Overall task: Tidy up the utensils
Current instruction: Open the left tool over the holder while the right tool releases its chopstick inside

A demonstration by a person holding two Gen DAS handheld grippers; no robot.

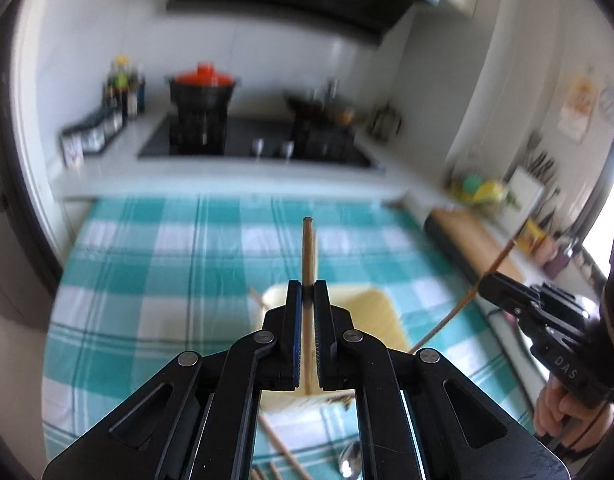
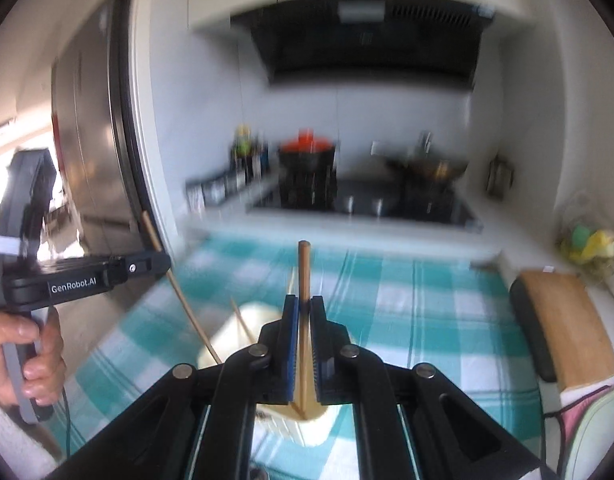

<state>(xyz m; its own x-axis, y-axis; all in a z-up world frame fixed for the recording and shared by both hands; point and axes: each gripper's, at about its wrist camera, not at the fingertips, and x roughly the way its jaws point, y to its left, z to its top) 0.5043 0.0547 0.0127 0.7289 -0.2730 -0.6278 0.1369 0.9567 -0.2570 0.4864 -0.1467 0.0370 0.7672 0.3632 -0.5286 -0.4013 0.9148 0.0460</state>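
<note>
My left gripper [image 1: 308, 292] is shut on a wooden chopstick [image 1: 307, 252] that stands upright, its lower end over a pale yellow box [image 1: 371, 312] on the checked cloth. My right gripper [image 2: 304, 306] is shut on a second wooden chopstick [image 2: 304, 272], also upright above the same box [image 2: 243, 332]. Each gripper shows in the other's view: the right one [image 1: 491, 284] with its slanting chopstick [image 1: 463, 304], the left one [image 2: 163, 264] with its chopstick [image 2: 187, 304]. More chopsticks [image 1: 283, 448] and a spoon [image 1: 349, 460] lie on the cloth near me.
A teal-and-white checked cloth [image 1: 167, 280] covers the table. Behind it is a stove [image 1: 259, 140] with a red-lidded pot [image 1: 203, 88] and a wok [image 1: 319, 108]. A wooden board [image 2: 567, 328] lies at the right. A fridge [image 2: 95, 140] stands at the left.
</note>
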